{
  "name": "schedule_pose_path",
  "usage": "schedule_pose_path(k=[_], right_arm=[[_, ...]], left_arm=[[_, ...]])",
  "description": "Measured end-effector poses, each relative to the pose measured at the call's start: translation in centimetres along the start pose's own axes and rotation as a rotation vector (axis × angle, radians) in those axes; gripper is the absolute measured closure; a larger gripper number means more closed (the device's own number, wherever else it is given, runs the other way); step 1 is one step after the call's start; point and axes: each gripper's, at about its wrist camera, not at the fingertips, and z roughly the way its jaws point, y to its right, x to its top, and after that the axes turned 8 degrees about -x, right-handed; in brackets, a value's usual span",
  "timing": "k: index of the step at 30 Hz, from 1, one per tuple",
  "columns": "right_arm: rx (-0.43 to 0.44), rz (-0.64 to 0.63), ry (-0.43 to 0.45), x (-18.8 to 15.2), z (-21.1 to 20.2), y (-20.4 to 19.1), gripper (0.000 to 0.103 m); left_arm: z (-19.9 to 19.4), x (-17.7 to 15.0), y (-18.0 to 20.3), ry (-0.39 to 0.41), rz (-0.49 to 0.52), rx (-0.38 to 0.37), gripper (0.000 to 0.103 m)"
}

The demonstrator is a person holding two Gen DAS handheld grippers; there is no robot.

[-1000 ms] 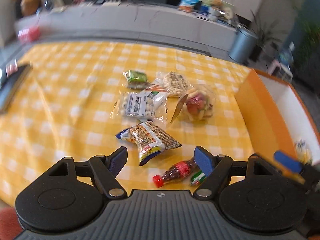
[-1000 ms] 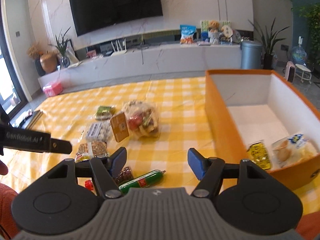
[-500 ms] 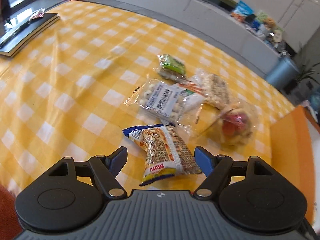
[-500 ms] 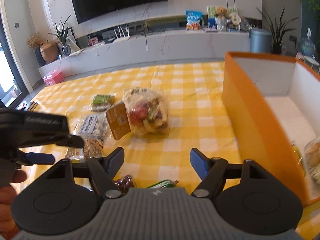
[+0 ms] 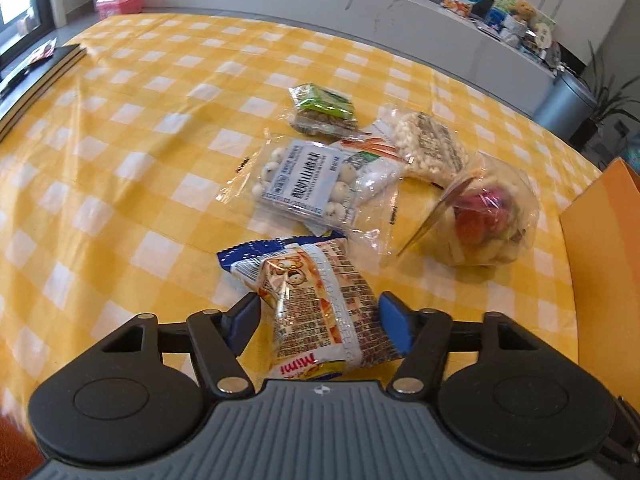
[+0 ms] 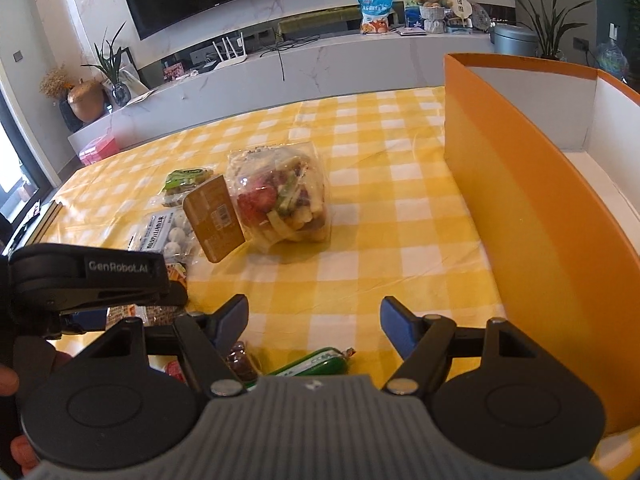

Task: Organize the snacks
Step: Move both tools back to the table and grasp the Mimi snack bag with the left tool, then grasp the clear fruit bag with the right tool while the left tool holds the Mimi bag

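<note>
Since the earlier frame, left tool [image 5: 318,320] has dropped over the Mimi snack packet [image 5: 316,312] and its jaws have just been closing; packet now sits between them. Left pad appears to touch the crinkled wrapper, right pad sits at its edge, so I cannot tell whether the grip is firm. Beyond this tool lie a bag of white balls [image 5: 304,184], a green packet [image 5: 324,110] and a clear fruit bag [image 5: 486,220], all on the yellow checked surface [image 5: 120,128].

Right tool [image 6: 314,320] stands apart, empty, above a green sausage [image 6: 316,364] and a small dark bottle [image 6: 240,360] just beneath its left finger. Orange box [image 6: 532,208] stands right of it.

Judgement: close fully on the packet's middle, not the sealed end, so it cannot slide out; lift straight before swinging toward the box. Squeeze gently, as contents probably crush.
</note>
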Motion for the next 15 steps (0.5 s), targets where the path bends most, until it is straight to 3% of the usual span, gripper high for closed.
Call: schedule_pose_path(k=[7,15], right_arm=[[0.004,-0.043,0.041,0.5,0.4,-0.9,0.031],[-0.020,-0.115,0.106,2.2,1.6,-2.1,0.017]], left_arm=[[-0.4,-0.2,0.1,0.012,0.065,-0.019,0.045],[-3.2,0.4,-0.1,0.080,0.119,-0.082,0.051]])
